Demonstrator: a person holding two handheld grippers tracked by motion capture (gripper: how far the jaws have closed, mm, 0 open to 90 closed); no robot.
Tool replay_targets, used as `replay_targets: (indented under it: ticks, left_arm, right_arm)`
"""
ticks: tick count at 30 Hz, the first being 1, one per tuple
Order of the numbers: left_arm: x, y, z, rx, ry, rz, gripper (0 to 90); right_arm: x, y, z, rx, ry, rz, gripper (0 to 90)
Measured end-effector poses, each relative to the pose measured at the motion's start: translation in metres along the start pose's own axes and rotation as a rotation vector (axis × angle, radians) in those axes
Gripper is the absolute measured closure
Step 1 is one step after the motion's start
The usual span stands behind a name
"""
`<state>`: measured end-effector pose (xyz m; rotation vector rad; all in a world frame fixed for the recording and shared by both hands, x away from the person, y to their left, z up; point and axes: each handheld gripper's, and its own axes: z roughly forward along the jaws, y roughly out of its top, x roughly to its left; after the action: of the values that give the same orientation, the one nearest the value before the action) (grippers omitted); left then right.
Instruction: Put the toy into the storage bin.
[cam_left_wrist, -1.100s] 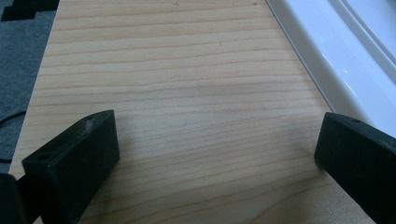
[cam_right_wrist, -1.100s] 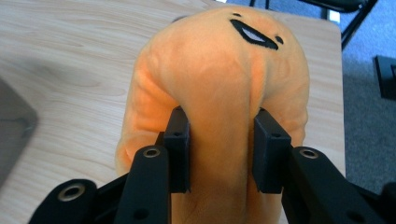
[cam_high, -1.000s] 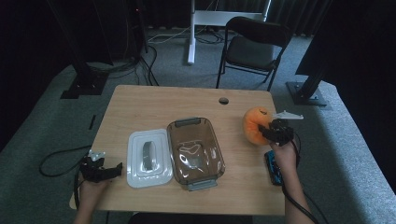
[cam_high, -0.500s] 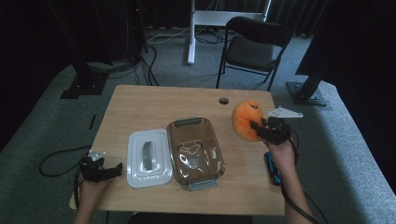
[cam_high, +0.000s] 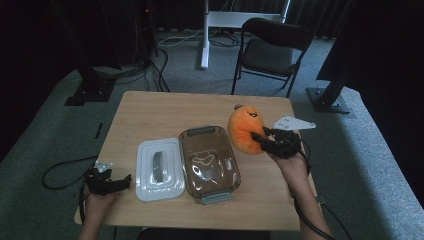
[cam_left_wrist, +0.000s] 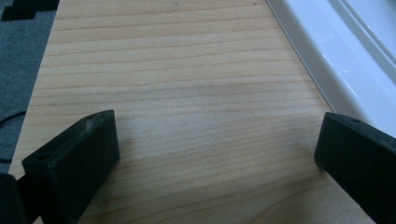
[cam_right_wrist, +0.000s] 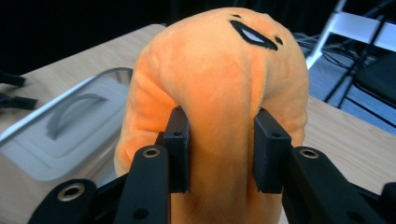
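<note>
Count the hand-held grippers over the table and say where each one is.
2. The left hand-held gripper rests open at the table's near left corner, beside the white lid. The right hand-held gripper is clamped on the orange plush toy, right of the clear container.

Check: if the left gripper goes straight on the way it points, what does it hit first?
Probably the white lid: the left gripper, open over bare table, points toward its rim. Depth is unclear.

No readable text, labels, brands or numbers anywhere; the orange plush toy (cam_right_wrist: 219, 93) carries a stitched face only, no lettering.
</note>
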<state>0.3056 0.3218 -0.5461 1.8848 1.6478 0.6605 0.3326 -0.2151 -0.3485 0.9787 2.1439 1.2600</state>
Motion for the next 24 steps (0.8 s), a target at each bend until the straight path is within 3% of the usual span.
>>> replay_targets:
  ticks: [8, 24]
  left_arm:
    - [0.0, 0.0, 0.0, -0.001, 0.0, 0.001, 0.3]
    - [0.0, 0.0, 0.0, -0.003, 0.0, 0.0, 0.3]
  right_arm:
    - [0.027, 0.006, 0.005, -0.004, 0.104, -0.052, 63.7]
    - [0.073, 0.002, 0.026, 0.041, 0.25, -0.122, 63.6]
